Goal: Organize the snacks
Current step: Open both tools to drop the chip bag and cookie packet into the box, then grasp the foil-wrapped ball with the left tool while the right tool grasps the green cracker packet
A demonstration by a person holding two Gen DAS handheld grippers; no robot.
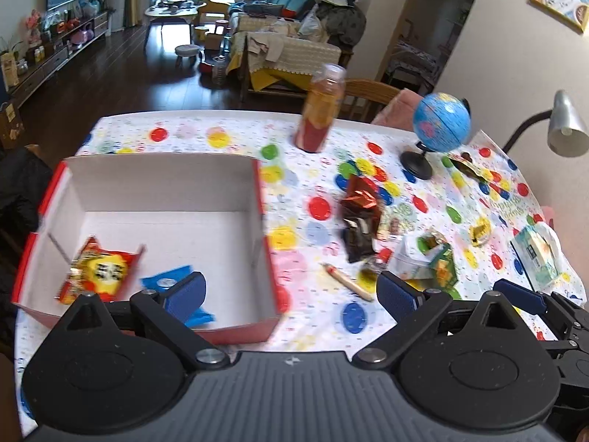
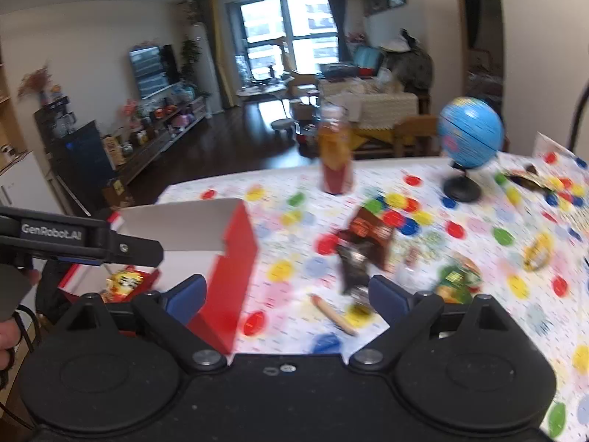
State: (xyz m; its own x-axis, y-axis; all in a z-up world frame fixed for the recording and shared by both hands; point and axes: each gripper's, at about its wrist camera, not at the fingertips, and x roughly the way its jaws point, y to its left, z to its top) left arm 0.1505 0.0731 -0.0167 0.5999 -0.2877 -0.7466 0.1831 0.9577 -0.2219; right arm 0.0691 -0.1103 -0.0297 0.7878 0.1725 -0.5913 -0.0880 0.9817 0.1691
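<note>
Snacks are split: two packets (image 1: pixel 97 270) lie in the box (image 1: pixel 165 188) by the worktop's left edge, while dark wrappers (image 1: pixel 359 217) sit mid-worktop. Both tools, left (image 1: pixel 291 291) and right (image 2: pixel 287 293), gape wide, holding nothing. A careless reach could knock over the bottle (image 1: pixel 320 110) or nudge the pencil (image 1: pixel 348 281).

Both grippers are held side by side, pointing forward and a little down. The left gripper (image 1: pixel 294 294) has its two blue-padded fingers spread wide with nothing between them. The right gripper (image 2: pixel 289 296) is the same, wide apart and holding nothing.
</note>
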